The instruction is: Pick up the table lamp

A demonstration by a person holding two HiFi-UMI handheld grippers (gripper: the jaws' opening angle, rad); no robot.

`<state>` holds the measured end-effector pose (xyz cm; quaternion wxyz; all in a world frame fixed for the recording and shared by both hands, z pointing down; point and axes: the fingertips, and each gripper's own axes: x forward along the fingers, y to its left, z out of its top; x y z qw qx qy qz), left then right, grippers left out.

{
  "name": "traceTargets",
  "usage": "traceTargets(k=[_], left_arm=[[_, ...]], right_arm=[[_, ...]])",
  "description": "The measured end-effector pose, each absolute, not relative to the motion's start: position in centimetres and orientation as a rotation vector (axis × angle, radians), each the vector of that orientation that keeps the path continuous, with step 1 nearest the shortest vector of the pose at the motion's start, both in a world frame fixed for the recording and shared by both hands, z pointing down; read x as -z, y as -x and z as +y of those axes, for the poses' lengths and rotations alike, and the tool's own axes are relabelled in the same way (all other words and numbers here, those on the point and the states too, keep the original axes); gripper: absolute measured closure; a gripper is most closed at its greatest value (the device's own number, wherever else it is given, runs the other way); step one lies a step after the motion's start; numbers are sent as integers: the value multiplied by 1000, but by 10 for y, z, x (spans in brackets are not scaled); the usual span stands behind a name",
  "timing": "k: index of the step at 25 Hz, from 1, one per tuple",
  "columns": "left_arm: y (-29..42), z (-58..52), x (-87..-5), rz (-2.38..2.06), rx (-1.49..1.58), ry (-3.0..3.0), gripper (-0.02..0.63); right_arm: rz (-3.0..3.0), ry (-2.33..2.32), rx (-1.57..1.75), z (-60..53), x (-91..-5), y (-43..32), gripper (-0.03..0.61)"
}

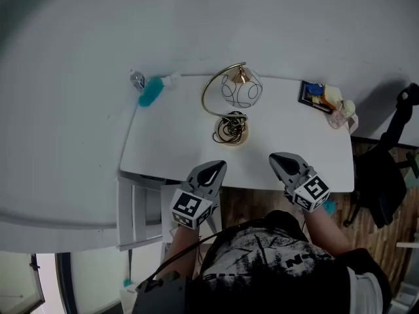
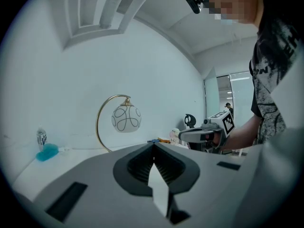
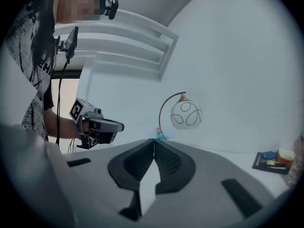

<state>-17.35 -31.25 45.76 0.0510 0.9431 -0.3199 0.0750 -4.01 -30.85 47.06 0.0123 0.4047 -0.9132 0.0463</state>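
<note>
At the table's (image 1: 163, 149) near edge, left gripper (image 1: 213, 170) and right gripper (image 1: 281, 161) have jaws pressed together, holding nothing. The lamp (image 1: 240, 91) stands upright toward the back, ahead between them, slightly nearer the left.

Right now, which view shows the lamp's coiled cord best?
Head view: from above, the coiled cord lies at the foot of the table lamp. In both gripper views only the arc and shade show; the cord is hidden.
</note>
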Motion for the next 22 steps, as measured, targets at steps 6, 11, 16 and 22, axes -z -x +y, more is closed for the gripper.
traceTargets(k=[6, 11, 16, 22], left_arm=[[178, -339, -450, -959, -238, -2903, 600], [176, -364, -451, -975, -278, -2900, 600], [173, -397, -440, -1051, -282, -2908, 599], [174, -434, -413, -1212, -346, -2964, 597]], right_arm=[[-2826, -1258, -112, -331, -473, 51, 560], [-2820, -1235, -129, -351, -483, 50, 560], [-2840, -1168, -133, -375, -495, 52, 559], [-2850, -1065, -154, -400, -515, 56, 558]])
